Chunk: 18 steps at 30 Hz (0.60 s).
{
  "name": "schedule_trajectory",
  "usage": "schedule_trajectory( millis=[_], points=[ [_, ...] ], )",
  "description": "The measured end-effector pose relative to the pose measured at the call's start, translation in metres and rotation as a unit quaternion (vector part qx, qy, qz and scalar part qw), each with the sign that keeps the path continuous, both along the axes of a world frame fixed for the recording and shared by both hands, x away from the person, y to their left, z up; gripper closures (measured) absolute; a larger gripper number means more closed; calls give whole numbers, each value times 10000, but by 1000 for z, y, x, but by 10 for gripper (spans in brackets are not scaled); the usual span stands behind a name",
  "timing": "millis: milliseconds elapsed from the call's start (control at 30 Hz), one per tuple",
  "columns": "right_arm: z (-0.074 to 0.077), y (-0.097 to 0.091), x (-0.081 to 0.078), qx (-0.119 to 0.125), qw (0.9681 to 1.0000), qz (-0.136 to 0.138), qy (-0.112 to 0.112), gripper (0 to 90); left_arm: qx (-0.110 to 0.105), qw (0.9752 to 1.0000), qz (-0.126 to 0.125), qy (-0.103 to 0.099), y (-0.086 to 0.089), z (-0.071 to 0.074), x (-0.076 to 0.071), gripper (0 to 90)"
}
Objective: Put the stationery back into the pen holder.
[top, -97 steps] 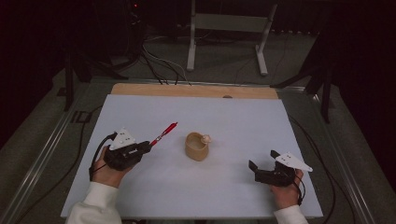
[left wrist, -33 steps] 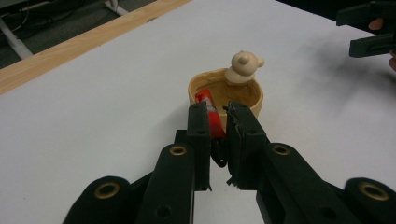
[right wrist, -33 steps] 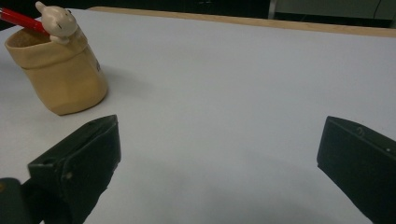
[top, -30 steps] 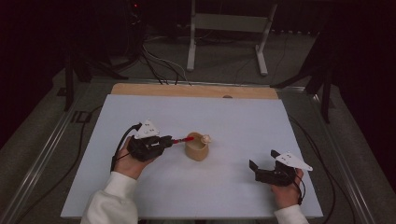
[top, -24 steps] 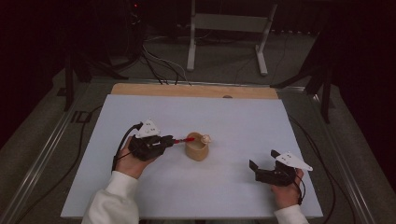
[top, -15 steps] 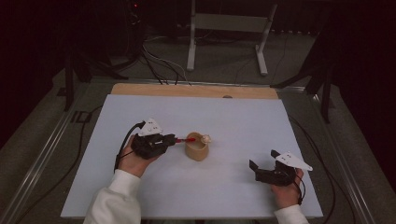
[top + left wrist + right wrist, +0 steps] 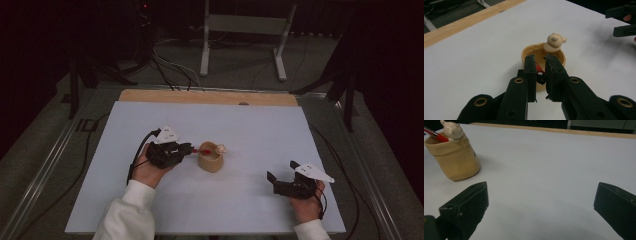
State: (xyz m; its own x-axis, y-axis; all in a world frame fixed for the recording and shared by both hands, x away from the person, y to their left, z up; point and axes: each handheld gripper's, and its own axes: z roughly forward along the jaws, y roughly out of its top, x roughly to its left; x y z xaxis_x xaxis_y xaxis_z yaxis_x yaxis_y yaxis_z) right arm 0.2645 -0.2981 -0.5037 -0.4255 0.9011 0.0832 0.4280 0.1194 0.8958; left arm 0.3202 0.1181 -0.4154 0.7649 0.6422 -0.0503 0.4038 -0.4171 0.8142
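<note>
A red pen [image 7: 203, 150] is clamped between the narrowed jaws of the left gripper [image 7: 186, 148] near the middle of the white table [image 7: 250, 130]; its long axis is laid nearly level across the table, pointing from the gripper toward the person's right, with its far end reaching over the rim of a tan cup [image 7: 210, 160] that stands upright just beside the gripper; in the left gripper view the pen [image 7: 539, 69] is seen as a short red stretch between the black fingers [image 7: 530, 72], directed into the open mouth of the cup [image 7: 563, 56]; a small pale animal figure [image 7: 554, 42] is perched on the cup's far rim; in the right gripper view the pen [image 7: 435, 135] is seen slanting down over the cup's [image 7: 456, 162] rim beside the figure; the right gripper [image 7: 281, 176] is rested on the table well apart from the cup, nearer the person's right edge, its jaws spread wide with nothing between them
</note>
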Motion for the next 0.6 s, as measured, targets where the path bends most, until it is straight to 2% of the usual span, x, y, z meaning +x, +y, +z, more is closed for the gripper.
schedule_trajectory(
  millis=[600],
  points=[
    [0, 0, 0, -9, 10000, -6, 4, 1, -78, 9999, 33, 74, -13, -11, 7, 803]
  ],
)
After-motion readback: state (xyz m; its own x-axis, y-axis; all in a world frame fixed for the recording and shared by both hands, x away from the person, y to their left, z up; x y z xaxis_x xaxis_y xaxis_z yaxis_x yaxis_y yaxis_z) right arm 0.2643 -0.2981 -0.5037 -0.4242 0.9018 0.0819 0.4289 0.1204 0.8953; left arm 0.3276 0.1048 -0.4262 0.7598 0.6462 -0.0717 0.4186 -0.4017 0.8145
